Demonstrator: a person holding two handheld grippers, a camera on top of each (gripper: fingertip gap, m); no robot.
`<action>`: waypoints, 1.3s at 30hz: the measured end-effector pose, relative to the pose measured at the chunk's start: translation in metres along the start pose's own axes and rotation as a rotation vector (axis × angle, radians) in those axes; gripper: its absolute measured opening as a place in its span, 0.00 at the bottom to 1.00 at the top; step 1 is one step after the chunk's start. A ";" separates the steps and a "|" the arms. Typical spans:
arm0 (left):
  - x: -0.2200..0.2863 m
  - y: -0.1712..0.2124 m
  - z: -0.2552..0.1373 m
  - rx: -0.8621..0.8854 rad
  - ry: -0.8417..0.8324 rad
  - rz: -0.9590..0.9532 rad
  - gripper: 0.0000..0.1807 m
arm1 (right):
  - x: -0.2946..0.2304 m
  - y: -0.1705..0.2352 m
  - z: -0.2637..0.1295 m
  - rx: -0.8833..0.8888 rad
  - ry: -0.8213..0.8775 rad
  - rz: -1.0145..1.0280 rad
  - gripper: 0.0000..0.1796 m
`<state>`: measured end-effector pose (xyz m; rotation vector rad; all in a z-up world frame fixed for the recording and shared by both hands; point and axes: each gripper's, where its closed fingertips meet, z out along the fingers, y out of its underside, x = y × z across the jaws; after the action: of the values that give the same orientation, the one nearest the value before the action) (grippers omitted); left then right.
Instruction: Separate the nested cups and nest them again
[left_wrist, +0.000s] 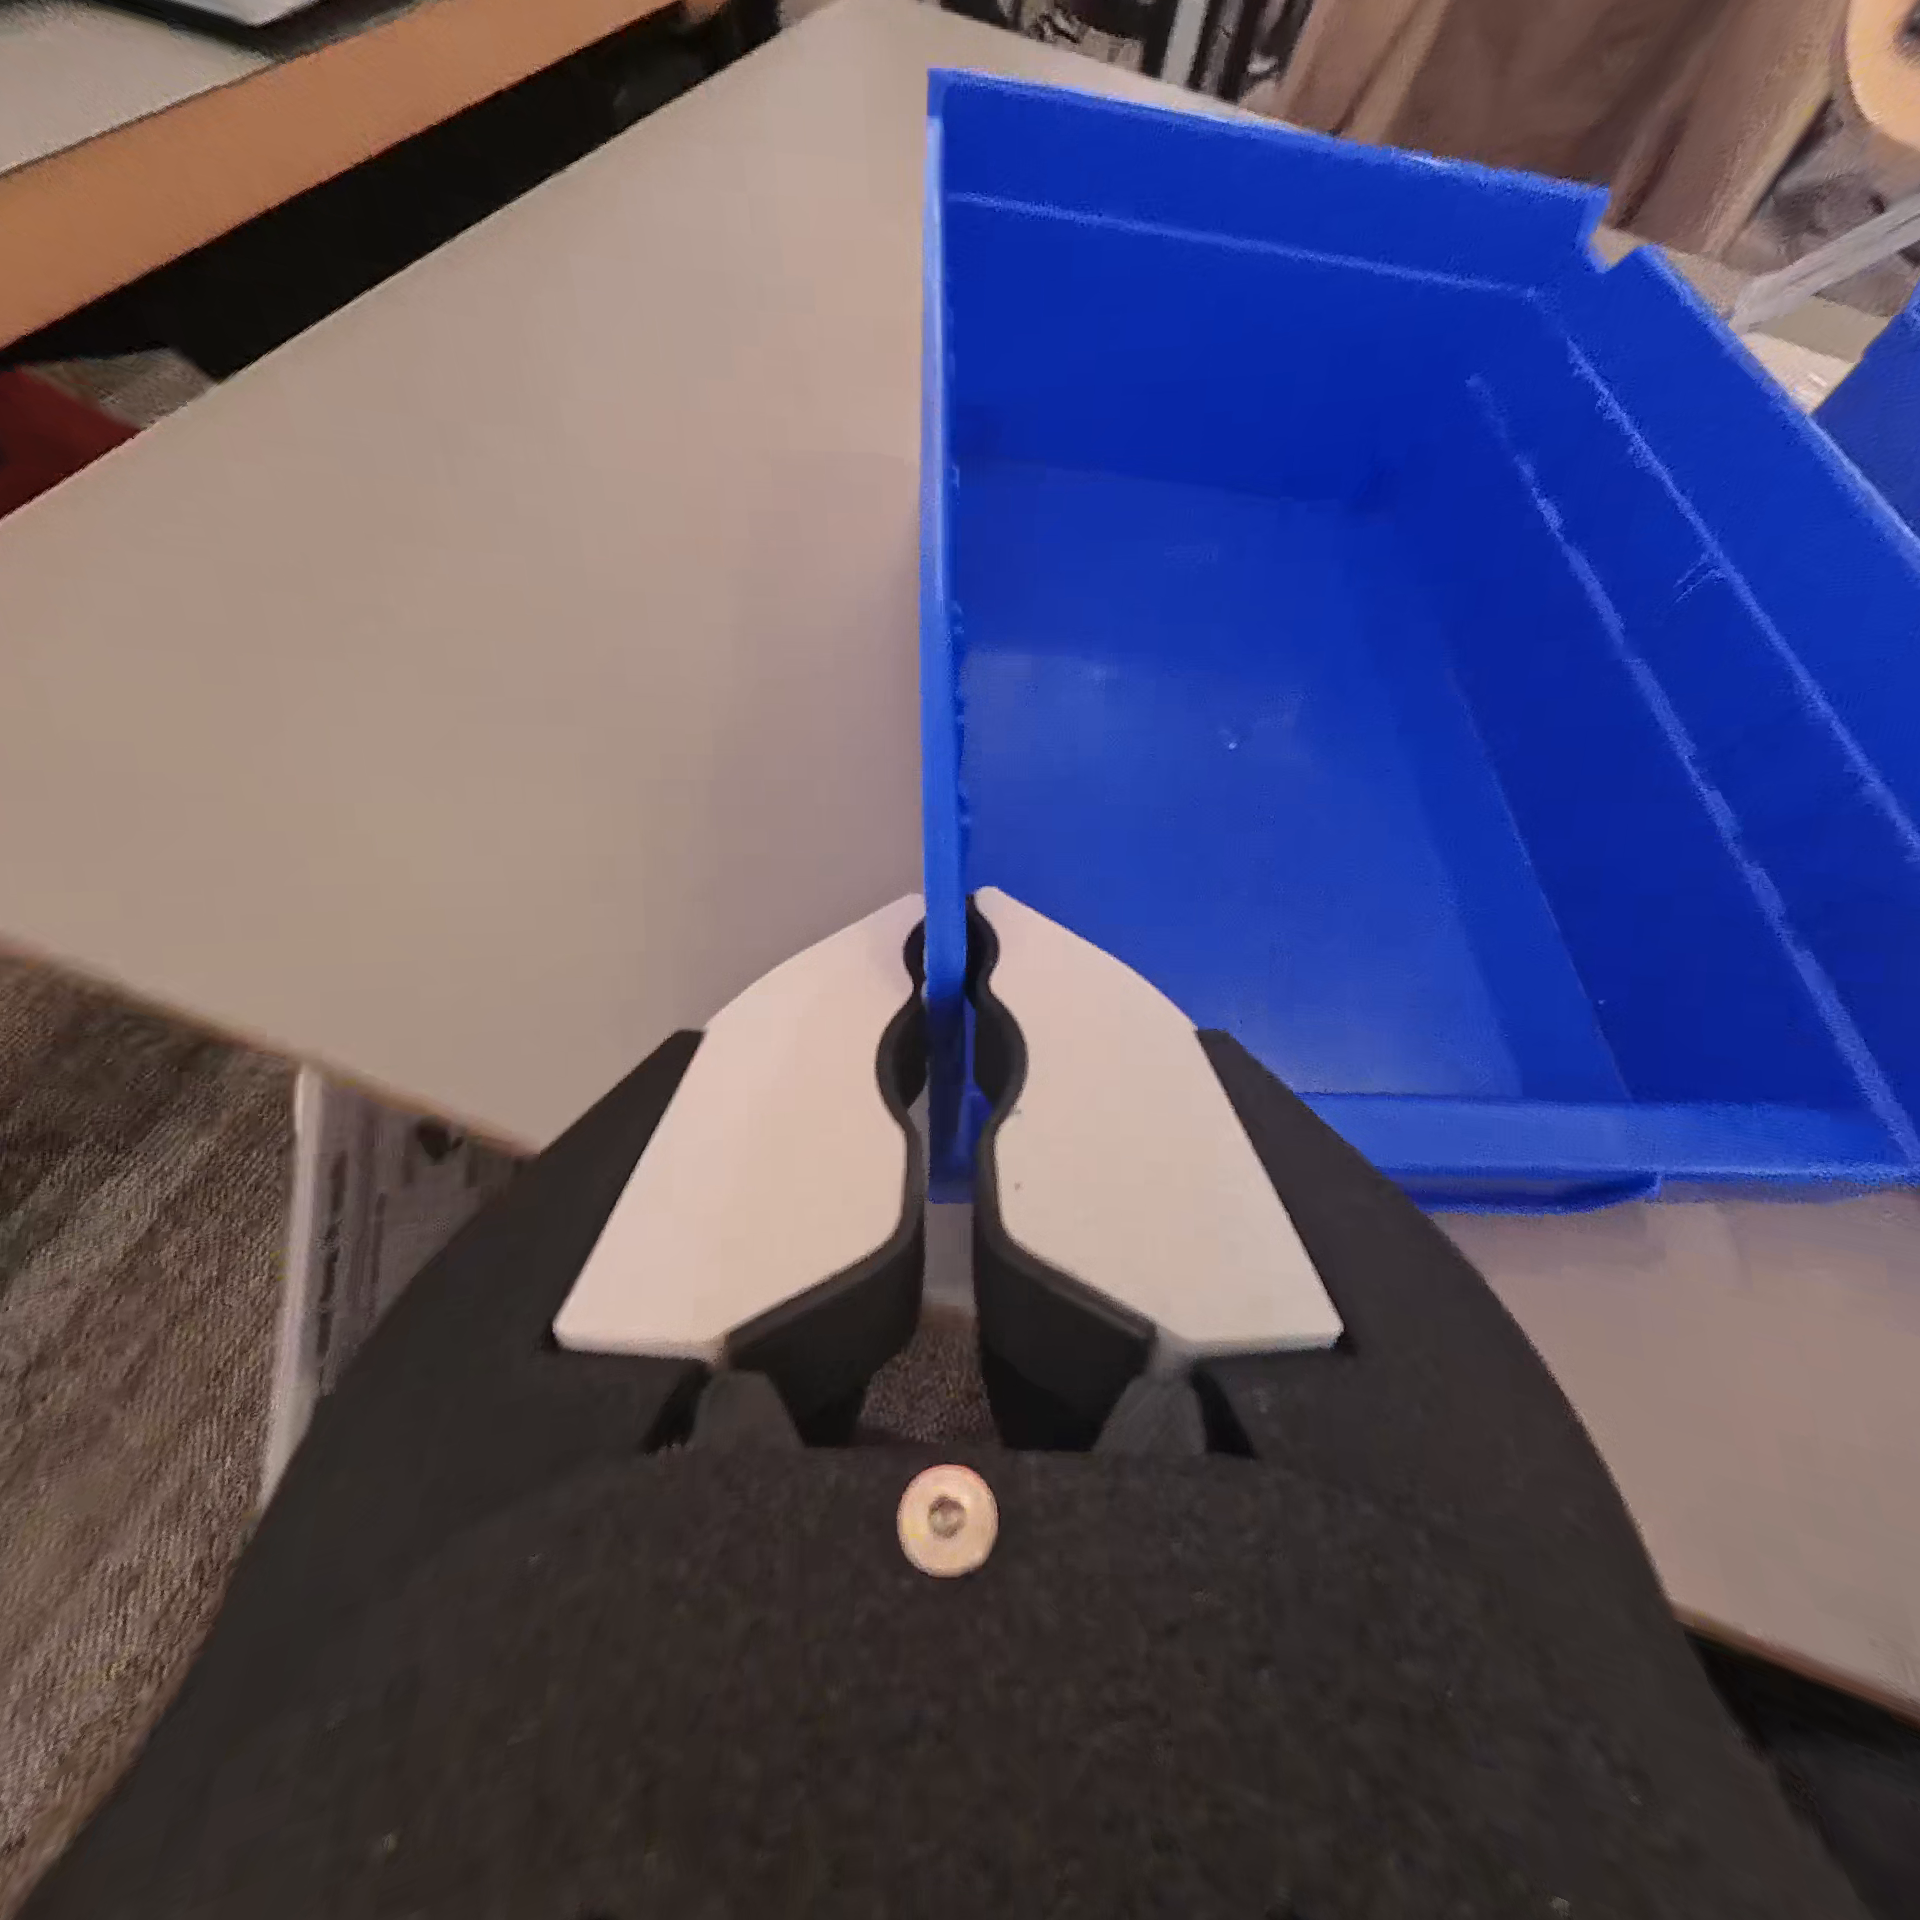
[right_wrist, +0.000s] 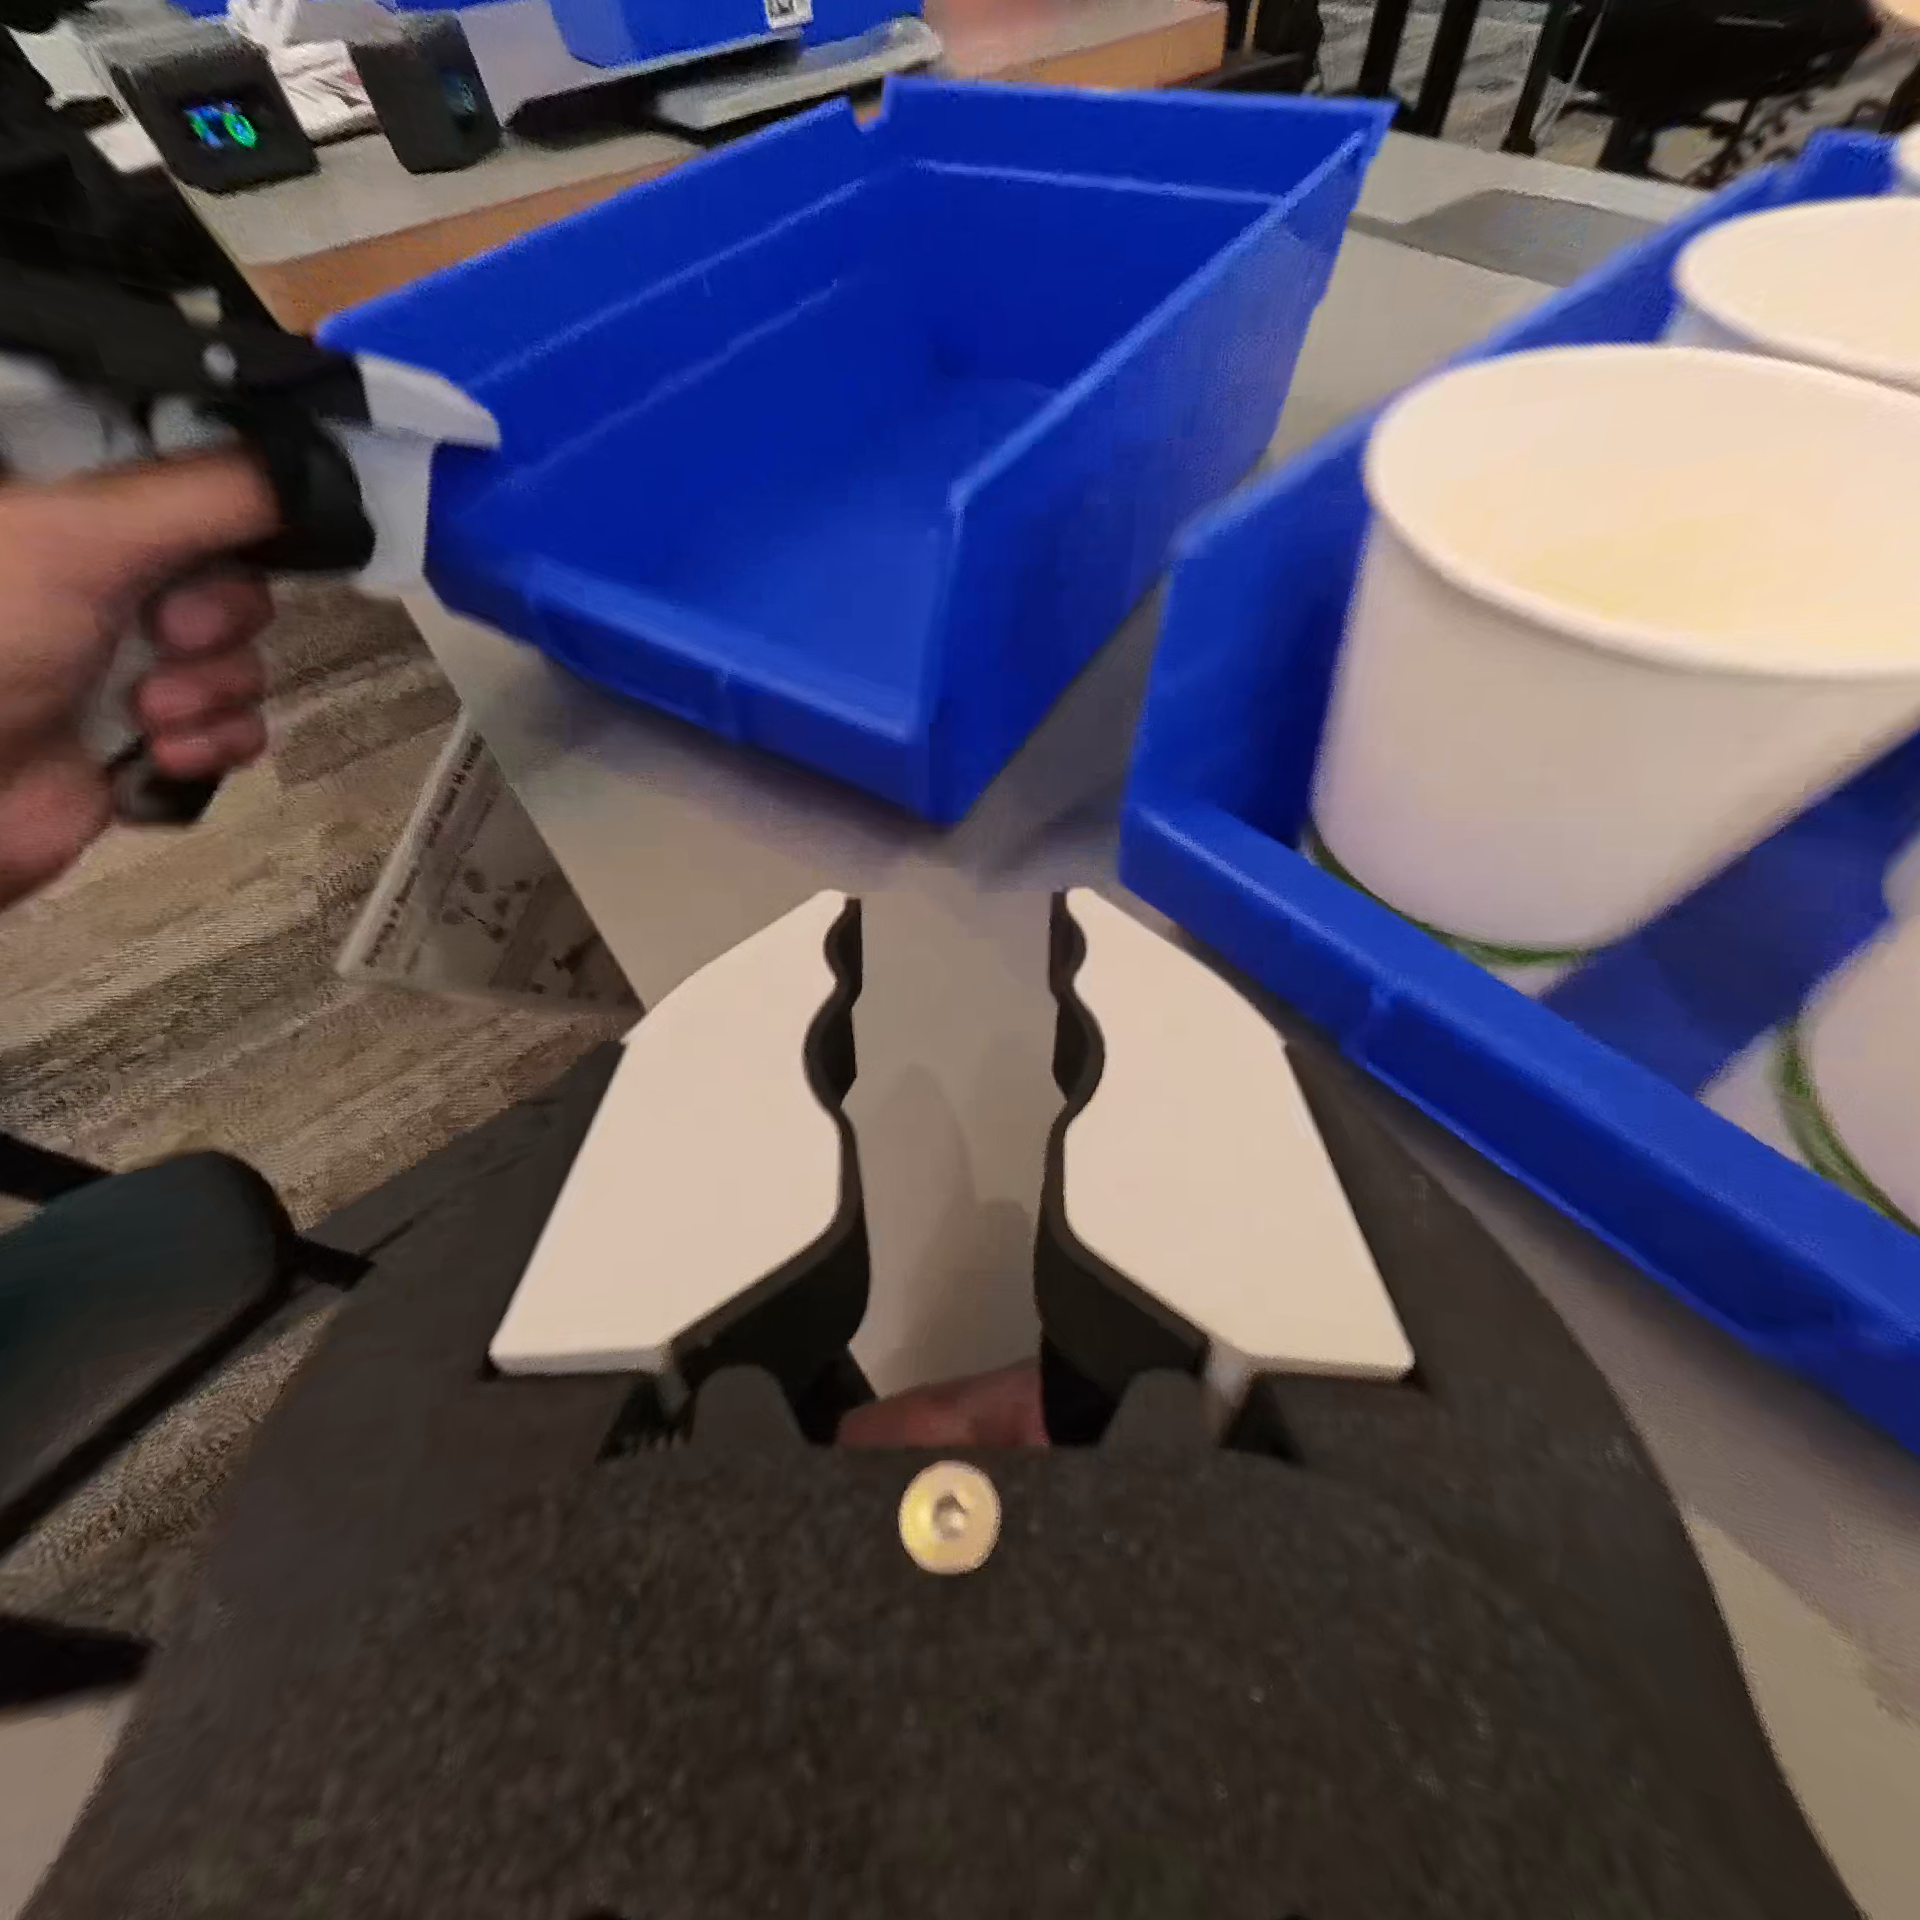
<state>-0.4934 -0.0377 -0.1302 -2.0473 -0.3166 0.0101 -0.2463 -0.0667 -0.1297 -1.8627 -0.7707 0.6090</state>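
Your right view cuts off the second blue bin (right_wrist: 1558, 1122) and farther white paper cup (right_wrist: 1808, 281) at its edge, and motion blur smears your left hand (right_wrist: 94, 665).

1. Looking like an office or lab workspace: grey table (right_wrist: 665, 821) sitting on patterned carpet (right_wrist: 208, 997).
2. Beyond the table: wooden desk (right_wrist: 436, 244) holding black devices (right_wrist: 213, 130) with glowing screens.
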 end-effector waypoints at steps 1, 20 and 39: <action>-0.002 0.006 -0.011 0.007 -0.018 -0.007 0.01 | -0.006 -0.006 0.008 0.012 0.002 0.012 0.22; 0.035 -0.016 -0.119 0.345 -0.135 0.080 0.02 | -0.002 -0.084 0.013 0.298 0.211 0.084 0.02; 0.479 -0.109 -0.102 0.499 0.630 0.315 0.03 | 0.285 -0.119 -0.337 0.468 0.979 0.052 0.02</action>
<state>-0.0408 0.0322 0.0744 -1.4884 0.3713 -0.3248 0.1527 -0.0222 0.0888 -1.4775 0.0732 -0.1309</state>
